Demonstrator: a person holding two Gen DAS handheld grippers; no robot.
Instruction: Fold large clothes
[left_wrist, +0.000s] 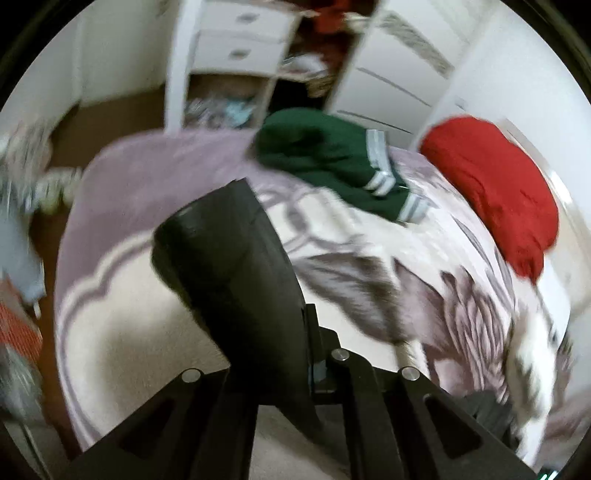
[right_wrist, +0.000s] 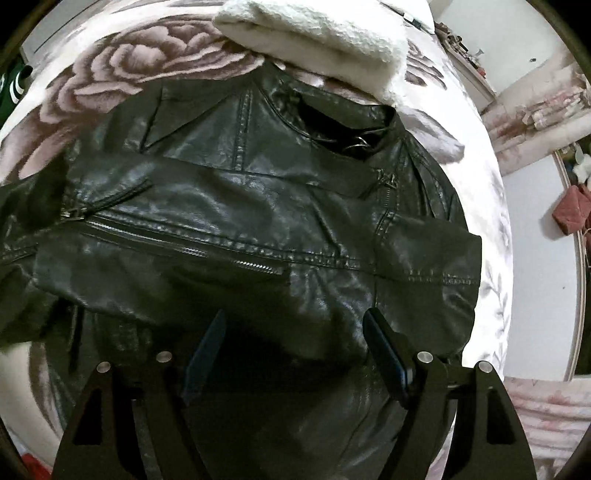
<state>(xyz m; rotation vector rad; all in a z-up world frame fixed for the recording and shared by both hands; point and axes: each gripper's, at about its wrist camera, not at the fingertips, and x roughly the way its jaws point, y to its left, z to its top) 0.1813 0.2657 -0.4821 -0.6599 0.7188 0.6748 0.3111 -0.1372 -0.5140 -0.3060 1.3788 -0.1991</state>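
Observation:
A black leather jacket (right_wrist: 258, 229) with zips lies spread on the flowered bed blanket (right_wrist: 122, 81), collar at the far side. My right gripper (right_wrist: 295, 332) is open, its blue-padded fingers (right_wrist: 384, 347) just above the jacket's near hem, holding nothing. In the left wrist view my left gripper (left_wrist: 295, 332) is shut on a black leather part of the jacket (left_wrist: 229, 258), which stands up from between the fingers above the blanket (left_wrist: 147, 332). That view is blurred.
A green garment with white stripes (left_wrist: 332, 162) and a red garment (left_wrist: 495, 192) lie at the bed's far side. A white fluffy garment (right_wrist: 317, 40) lies beyond the jacket's collar. A white drawer unit (left_wrist: 236, 48) stands past the bed.

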